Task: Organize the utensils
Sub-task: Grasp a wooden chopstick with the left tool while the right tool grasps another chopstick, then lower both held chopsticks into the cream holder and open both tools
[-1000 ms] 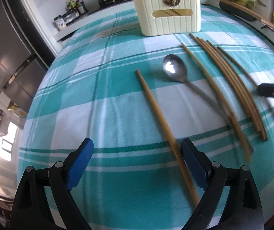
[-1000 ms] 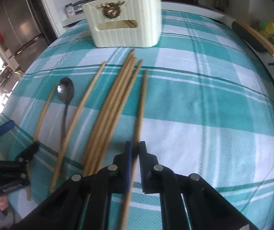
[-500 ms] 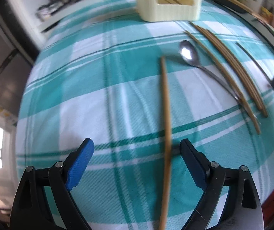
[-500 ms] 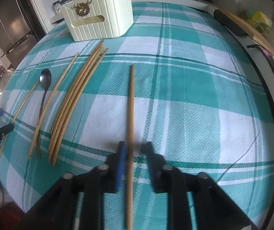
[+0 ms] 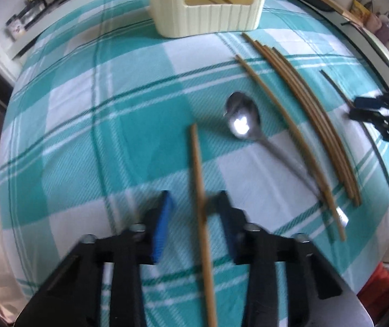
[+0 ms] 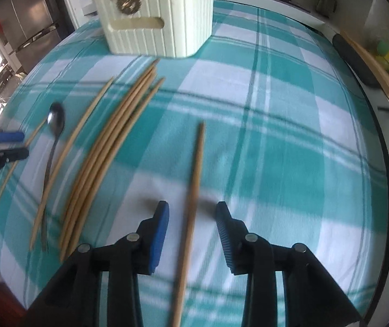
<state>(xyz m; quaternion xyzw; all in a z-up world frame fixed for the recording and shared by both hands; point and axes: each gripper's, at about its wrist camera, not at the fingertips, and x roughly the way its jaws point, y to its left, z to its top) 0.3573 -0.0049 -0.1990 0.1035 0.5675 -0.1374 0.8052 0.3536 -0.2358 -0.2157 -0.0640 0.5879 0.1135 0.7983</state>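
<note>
We see the left chopstick [image 5: 200, 204] run off the bottom edge, blurred between the pads. The box [image 5: 208, 5] is cut off at the top, and the spoon [image 5: 242, 120] handle smears.

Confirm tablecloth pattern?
Teal-and-white plaid with thin dark green lines; the tablecloth shows best in the right wrist view.

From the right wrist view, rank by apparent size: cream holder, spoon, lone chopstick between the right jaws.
1. cream holder, bulkiest though farthest.
2. lone chopstick, longest, but nearest the camera.
3. spoon, looks shorter, but lies farther off; its order against the chopstick is unsure.
</note>
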